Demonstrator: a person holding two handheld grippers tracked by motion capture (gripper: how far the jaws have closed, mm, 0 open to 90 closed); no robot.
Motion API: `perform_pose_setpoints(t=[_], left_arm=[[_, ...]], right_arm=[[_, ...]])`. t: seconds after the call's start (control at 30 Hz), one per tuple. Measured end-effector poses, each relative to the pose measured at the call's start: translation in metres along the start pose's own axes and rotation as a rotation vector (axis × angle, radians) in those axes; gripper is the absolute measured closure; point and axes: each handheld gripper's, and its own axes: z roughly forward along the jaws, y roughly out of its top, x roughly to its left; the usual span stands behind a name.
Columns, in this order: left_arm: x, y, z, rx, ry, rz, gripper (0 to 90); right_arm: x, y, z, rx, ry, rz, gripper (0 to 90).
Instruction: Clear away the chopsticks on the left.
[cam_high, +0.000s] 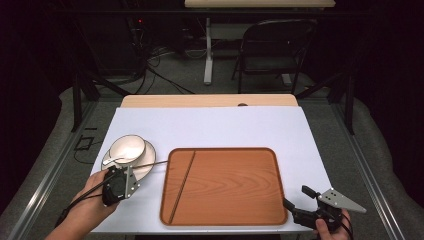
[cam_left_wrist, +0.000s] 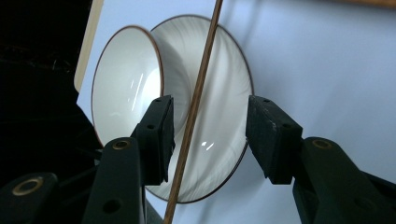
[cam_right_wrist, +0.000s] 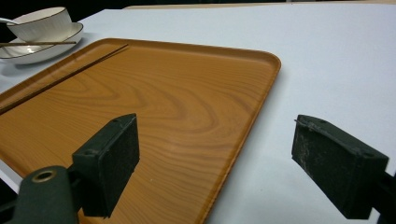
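The left hand-held gripper (cam_left_wrist: 210, 140) hovers over the saucer (cam_left_wrist: 224, 116), jaws parted about halfway; a chopstick (cam_left_wrist: 194, 107) runs between them, close by one pad, not pinched. The bowl (cam_left_wrist: 123, 88) sits just beyond. The right hand-held gripper (cam_right_wrist: 215, 163) gapes wide and empty beside the tray (cam_right_wrist: 177, 107).

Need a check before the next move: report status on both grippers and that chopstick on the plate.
Left gripper open, jaws astride the chopstick, no grip. Chopstick lies across the plate beside the bowl. Right gripper open, empty, at the tray corner. Nothing in the way.
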Motion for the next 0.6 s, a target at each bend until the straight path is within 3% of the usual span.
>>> perform_pose_setpoints(t=[0.3,0.47,0.6], left_arm=[[0.011,-0.022,0.009,0.048,-0.007,0.001,63.2],[0.017,-0.032,0.020,0.083,-0.012,-0.029,67.2],[0.019,-0.038,0.030,0.082,-0.022,-0.040,68.3]], right_arm=[[0.000,0.000,0.000,0.000,-0.001,0.000,14.7],[0.000,0.000,0.000,0.001,-0.001,0.000,14.7],[0.000,0.000,0.000,0.000,0.000,0.000,14.7]])
